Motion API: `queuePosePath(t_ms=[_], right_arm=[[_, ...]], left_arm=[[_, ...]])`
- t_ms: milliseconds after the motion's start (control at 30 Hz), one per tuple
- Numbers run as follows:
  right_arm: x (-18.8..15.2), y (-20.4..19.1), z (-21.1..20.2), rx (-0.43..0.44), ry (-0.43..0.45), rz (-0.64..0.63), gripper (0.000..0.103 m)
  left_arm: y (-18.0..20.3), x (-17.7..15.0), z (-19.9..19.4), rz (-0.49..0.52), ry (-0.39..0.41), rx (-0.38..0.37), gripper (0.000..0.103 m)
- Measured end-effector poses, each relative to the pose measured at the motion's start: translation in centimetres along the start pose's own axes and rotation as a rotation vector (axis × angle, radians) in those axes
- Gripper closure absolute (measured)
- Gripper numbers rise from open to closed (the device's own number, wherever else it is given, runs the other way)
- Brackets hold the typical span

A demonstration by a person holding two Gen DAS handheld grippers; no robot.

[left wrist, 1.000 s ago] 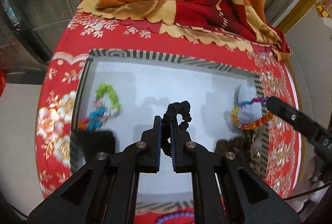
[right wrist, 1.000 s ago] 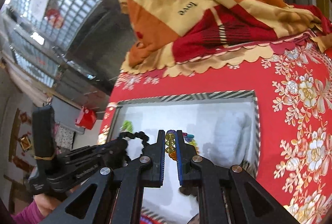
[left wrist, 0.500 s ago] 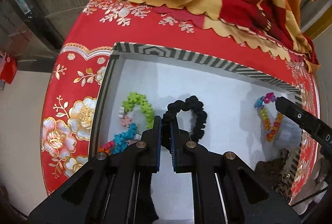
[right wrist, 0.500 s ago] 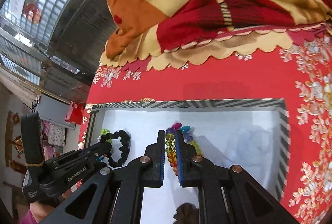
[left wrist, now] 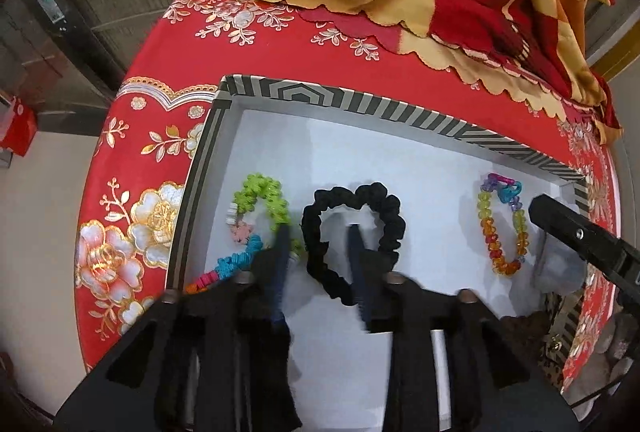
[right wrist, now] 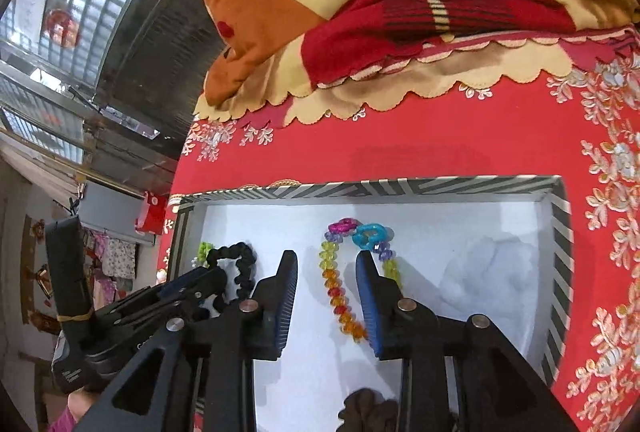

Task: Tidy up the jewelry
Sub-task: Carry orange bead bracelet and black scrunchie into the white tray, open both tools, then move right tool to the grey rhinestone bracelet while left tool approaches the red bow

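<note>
Three bands lie in the box [left wrist: 400, 112]: beads [right wrist: 340, 288], scrunchie [left wrist: 352, 228], braid [left wrist: 260, 216] (far left); both grippers [left wrist: 318, 256] [right wrist: 326, 288] gape, holding nothing, little left

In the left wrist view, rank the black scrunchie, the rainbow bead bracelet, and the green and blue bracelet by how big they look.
1. Black scrunchie and green and blue bracelet: both look about alike; the left tongs cover parts of each, so I won't rank them.
2. Rainbow bead bracelet: looks smallest, slimmer loop.
</note>
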State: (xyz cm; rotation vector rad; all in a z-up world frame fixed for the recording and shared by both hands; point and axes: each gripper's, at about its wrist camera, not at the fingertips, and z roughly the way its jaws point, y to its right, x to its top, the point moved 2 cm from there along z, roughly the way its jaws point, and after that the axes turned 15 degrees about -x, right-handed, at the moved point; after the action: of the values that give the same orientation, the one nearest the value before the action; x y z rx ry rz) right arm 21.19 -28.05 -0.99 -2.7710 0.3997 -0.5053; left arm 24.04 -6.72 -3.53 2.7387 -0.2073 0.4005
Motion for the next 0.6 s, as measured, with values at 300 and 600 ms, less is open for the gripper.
queuePosePath(t_ms=[300,600], right_arm=[[-2.1,-0.4,-3.6,-0.005,0.03,-0.016,0.073],[-5.9,-1.4,-7.3,-0.028,0.086,-0.044,0.064]], left_arm=[[0.4,-1.5,-2.6,0.004,0.039,0.014,0.059],[1.5,-4.3,-6.2,0.05,0.089,0.049,0.059]])
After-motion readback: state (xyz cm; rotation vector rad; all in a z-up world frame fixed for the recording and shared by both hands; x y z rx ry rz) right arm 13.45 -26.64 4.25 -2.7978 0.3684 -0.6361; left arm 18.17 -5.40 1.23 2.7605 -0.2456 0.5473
